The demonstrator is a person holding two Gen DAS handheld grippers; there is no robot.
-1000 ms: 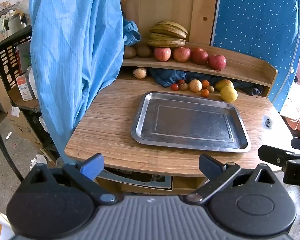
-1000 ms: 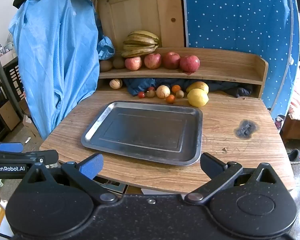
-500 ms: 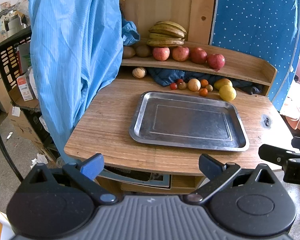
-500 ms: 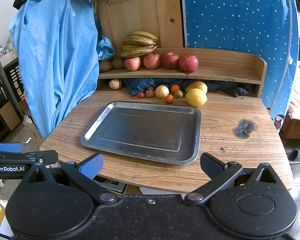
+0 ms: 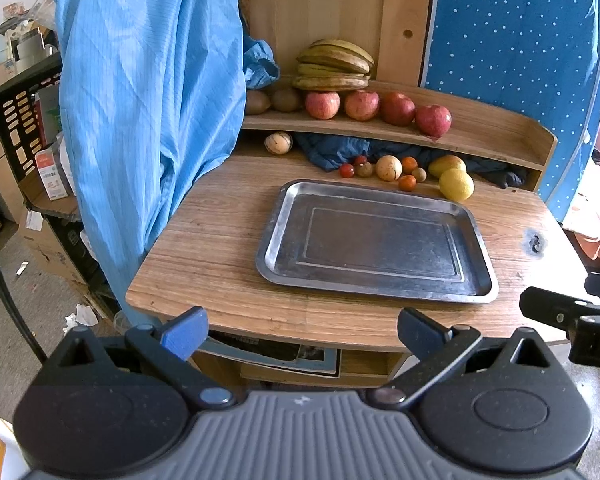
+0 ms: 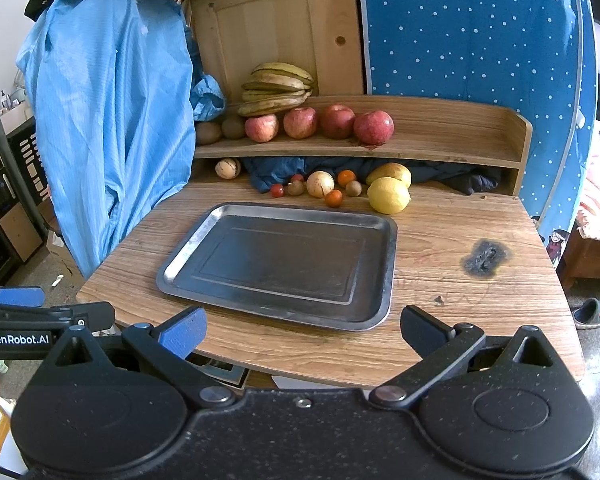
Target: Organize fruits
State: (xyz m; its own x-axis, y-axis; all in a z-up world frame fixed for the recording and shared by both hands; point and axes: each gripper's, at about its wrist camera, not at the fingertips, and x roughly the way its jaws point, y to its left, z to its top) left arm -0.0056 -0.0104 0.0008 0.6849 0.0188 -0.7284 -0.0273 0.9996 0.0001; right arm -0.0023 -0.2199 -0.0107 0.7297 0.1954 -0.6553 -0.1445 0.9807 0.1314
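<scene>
Tray [image 6: 188,252] bare on table [image 6: 460,300] — fruit (lemon [image 6: 388,195]) behind; both grippers [image 5: 300,330] [image 6: 302,330] wide apart, nothing held.

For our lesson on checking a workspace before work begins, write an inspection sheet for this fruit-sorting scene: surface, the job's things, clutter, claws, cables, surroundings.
Surface: wooden table with a dark burn mark.
Job's things: metal tray holds no fruit; lemon and small fruits lie behind it; apples and bananas sit on the shelf.
Clutter: dark cloth bunched under the shelf.
Claws: left claw open, holding nothing; right claw open, holding nothing; both short of the table's near edge.
Cables: nothing seen.
Surroundings: blue garment hanging left; dotted blue fabric behind.
</scene>
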